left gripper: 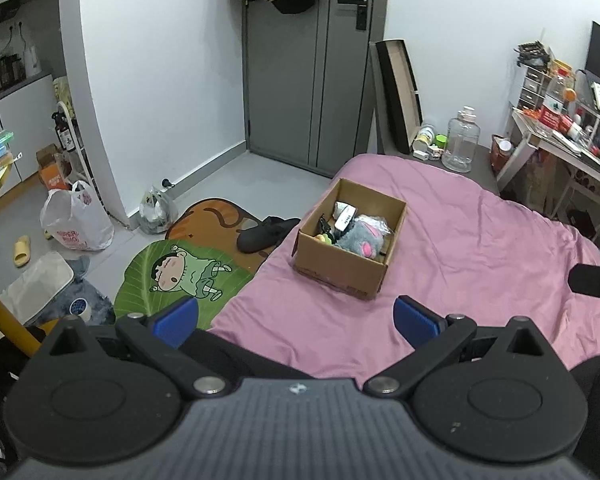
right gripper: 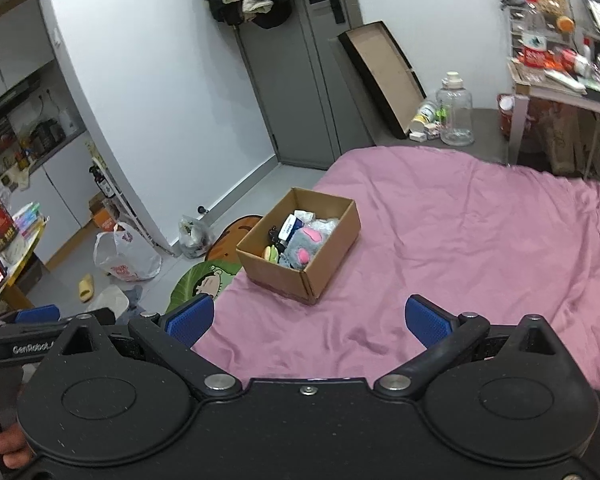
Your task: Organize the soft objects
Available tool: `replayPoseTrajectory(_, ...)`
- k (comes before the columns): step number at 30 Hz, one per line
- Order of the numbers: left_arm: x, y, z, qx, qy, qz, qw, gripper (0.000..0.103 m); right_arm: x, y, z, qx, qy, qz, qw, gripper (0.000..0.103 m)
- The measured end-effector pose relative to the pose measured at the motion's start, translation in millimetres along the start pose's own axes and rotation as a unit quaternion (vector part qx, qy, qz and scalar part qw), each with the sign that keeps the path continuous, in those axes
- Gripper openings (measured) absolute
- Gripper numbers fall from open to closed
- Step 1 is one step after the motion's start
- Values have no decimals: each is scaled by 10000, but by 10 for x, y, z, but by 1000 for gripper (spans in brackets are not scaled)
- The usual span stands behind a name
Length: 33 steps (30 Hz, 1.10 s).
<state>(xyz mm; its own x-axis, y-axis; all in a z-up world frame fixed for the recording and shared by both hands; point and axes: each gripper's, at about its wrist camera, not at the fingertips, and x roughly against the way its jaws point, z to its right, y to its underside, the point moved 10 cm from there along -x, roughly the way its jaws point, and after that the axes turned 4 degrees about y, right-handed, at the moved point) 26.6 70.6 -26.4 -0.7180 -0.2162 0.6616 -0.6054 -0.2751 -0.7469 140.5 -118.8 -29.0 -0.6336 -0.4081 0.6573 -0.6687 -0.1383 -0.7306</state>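
Left wrist view showed us our left tongs spread wide with nothing between the blue pads, held above the near edge of the bed with its pink sheet. Ahead of them and slightly to the right sat the open cardboard box, well apart from the pads, resting on the sheet near the bed's left edge. Inside it we saw a grey plush toy with pink patches, a white and blue packet, a small yellow-green item and some dark pieces we could not identify. Beyond the bed's edge lay a leaf-shaped cartoon rug on the floor, with a dark slipper near the box's left side.

From the right wrist view our right tongs were likewise wide open and gripping nothing, hovering over the sheet. The cardboard box lay ahead and a little left of centre, well clear of the blue pads, with the grey plush toy near its front right corner. The left tongs appeared at the far left edge of this view, beside the right ones
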Motion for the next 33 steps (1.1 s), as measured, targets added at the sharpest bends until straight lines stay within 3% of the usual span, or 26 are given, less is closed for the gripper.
replayPoseTrajectory(5,158,122,80,-70,6,74,9999,103,91,255,39,-198,-69,-55,9998,103)
replayPoseTrajectory(9,200,231,164,-34,87,71,9999,103,123,393,-3,42,81,-76,9999,103)
replayPoseTrajectory(17,251,374,252,-3,148,167,9998,103,222,450,-130,372,38,-20,9993,103)
replayPoseTrajectory(33,208,435,228,29,229,137,9996,103,182,515,-176,369,-15,-106,9993,103)
